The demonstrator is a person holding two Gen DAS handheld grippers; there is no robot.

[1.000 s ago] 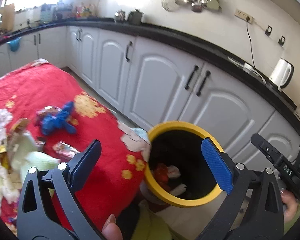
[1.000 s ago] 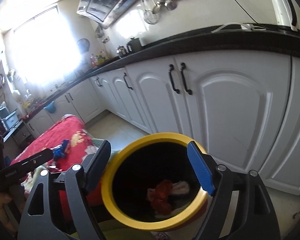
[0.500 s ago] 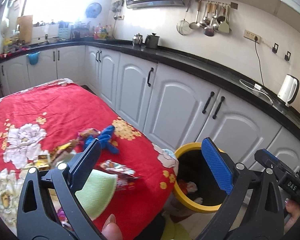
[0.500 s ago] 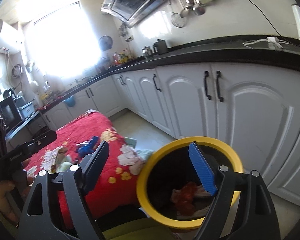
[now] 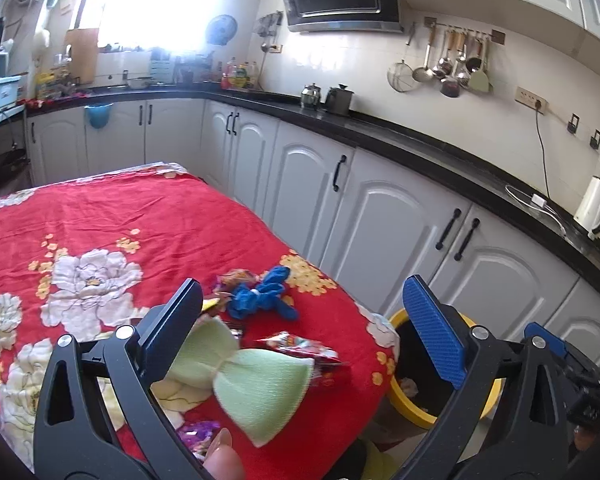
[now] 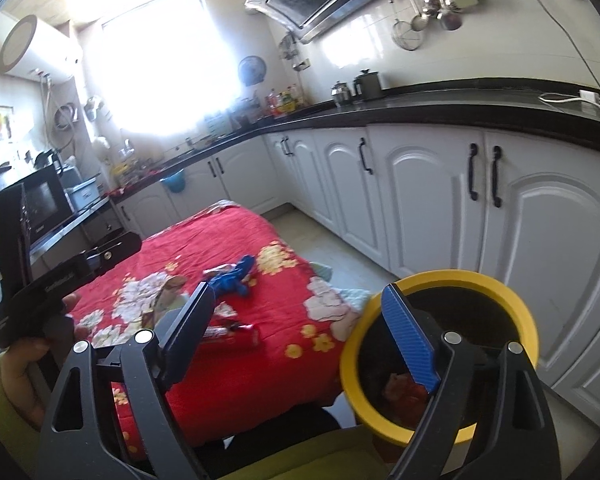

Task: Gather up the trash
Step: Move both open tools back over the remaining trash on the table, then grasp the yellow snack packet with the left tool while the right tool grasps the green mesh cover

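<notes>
Trash lies near the right edge of a table with a red flowered cloth (image 5: pixel 100 216): a crumpled blue piece (image 5: pixel 260 296), a red snack wrapper (image 5: pixel 300 344), pale green pieces (image 5: pixel 260 384) and a purple wrapper (image 5: pixel 198 432). My left gripper (image 5: pixel 300 300) hovers over them, open and holding nothing. A yellow-rimmed black bin (image 6: pixel 452 280) stands on the floor off the table's corner, with red and white trash (image 6: pixel 404 392) inside. My right gripper (image 6: pixel 296 300) hangs above the gap between table and bin, its jaws opening, with nothing between them.
White cabinets (image 5: pixel 380 220) under a black counter (image 5: pixel 440 160) run along the right, close behind the bin. A kettle (image 5: pixel 594 206) and its cable sit on the counter. The left gripper's black body (image 6: pixel 72 272) and a hand show at the left of the right wrist view.
Both grippers have lifted and swung left, away from the bin's mouth toward the table. The bin has slid to the lower right in both views. Both stay empty.
</notes>
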